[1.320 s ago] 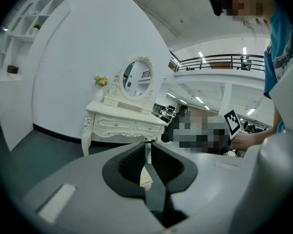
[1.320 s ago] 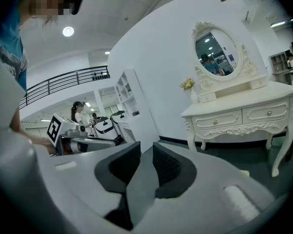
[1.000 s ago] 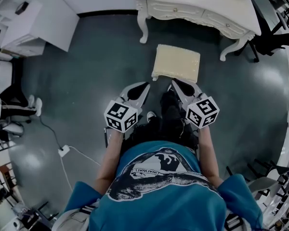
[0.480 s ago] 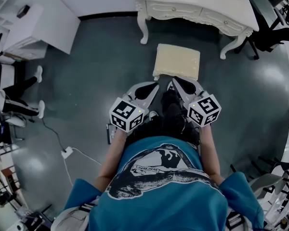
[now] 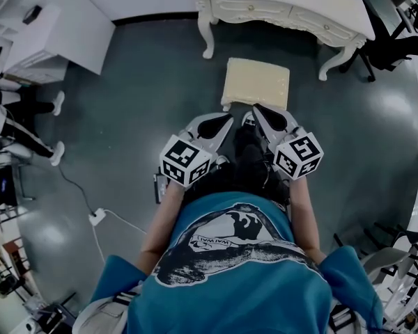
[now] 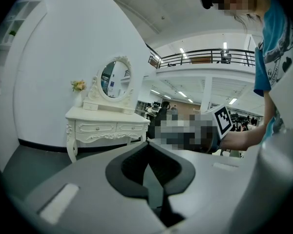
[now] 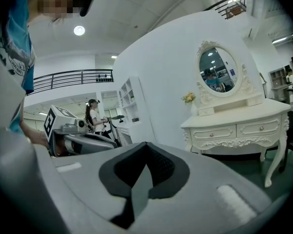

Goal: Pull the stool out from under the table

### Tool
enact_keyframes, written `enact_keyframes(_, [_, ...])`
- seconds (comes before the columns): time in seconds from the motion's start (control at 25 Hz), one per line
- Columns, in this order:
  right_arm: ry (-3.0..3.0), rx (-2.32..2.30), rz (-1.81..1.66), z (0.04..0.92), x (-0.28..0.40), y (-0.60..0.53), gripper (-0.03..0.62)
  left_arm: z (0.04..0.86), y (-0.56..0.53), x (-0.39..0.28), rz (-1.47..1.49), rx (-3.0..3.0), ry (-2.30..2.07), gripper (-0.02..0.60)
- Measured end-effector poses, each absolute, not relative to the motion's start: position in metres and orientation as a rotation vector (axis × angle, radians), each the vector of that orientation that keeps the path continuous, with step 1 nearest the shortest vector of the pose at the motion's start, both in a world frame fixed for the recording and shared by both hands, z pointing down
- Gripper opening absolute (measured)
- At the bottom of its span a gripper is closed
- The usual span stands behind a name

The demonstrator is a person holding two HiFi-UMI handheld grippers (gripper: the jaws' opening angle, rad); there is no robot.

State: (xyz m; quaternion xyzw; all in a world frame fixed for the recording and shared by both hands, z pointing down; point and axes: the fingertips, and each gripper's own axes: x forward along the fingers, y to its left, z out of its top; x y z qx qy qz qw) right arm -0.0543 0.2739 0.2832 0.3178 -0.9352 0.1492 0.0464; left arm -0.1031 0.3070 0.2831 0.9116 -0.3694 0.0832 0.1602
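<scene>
The smooth, shiny dark floor (image 5: 125, 117) carries a white table (image 5: 285, 5) with curved, carved legs at the far side. The stool (image 5: 256, 82), with a square cream cushion, stands nearer, clear of the table. The left hand-held gripper (image 5: 225, 121) and the right hand-held gripper (image 5: 257, 109) have their jaws closed together and hold nothing. Their tips are just beside the stool's near edge.

both arms stretched forward, left gripper (image 5: 226, 122) clamped closed and empty, right gripper (image 5: 256, 110) same, tips angled toward each other
</scene>
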Motion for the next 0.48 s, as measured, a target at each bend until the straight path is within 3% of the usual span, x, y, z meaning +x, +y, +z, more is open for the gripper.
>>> enact_keyframes(0.48, [-2.852,0.942,0.437,0.2843,-0.0575,0.2790,0.002,0.2890,0.3113,-0.0997,0.255,2.595,-1.045,0.011])
